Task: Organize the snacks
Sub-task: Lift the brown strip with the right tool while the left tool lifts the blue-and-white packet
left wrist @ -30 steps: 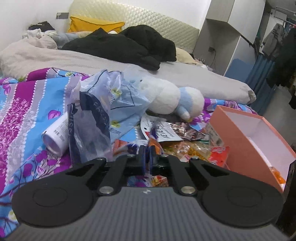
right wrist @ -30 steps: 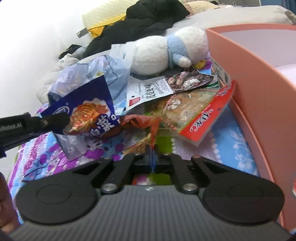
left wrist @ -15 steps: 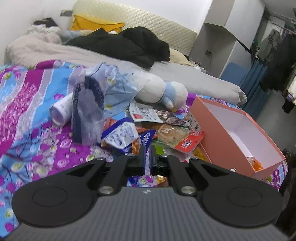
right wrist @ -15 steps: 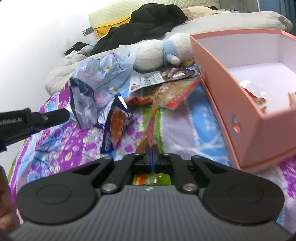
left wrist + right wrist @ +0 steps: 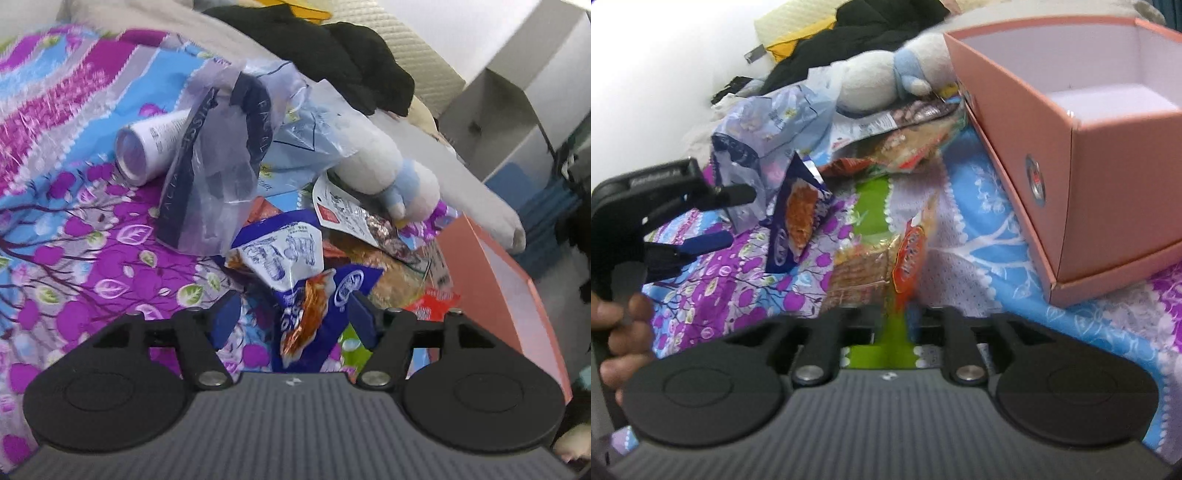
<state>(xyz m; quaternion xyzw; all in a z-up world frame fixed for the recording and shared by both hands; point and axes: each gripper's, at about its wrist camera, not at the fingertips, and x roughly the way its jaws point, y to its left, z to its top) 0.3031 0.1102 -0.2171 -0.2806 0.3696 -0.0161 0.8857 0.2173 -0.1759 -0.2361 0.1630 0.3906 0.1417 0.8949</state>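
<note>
My left gripper (image 5: 293, 314) is open, its blue pads either side of a blue and white snack bag (image 5: 314, 306) lying on the bedspread; the bag also shows in the right wrist view (image 5: 796, 218). My right gripper (image 5: 899, 321) is open, and an orange and yellow snack packet (image 5: 886, 258) lies on the bedspread just ahead of its fingers. The pink box (image 5: 1052, 147) stands to the right, open, and appears in the left wrist view (image 5: 498, 280). More snack packets (image 5: 908, 147) are piled beside the box.
A white and blue plush toy (image 5: 388, 177), a crumpled clear plastic bag (image 5: 221, 177) and a white tube (image 5: 147, 147) lie behind the snacks. Black clothing (image 5: 332, 55) lies further back on the bed. The left gripper (image 5: 665, 214) appears at the left of the right wrist view.
Both grippers have opened. The right one has let go of the orange packet, which now lies on the bedspread. The left gripper has closed in on the blue snack bag.
</note>
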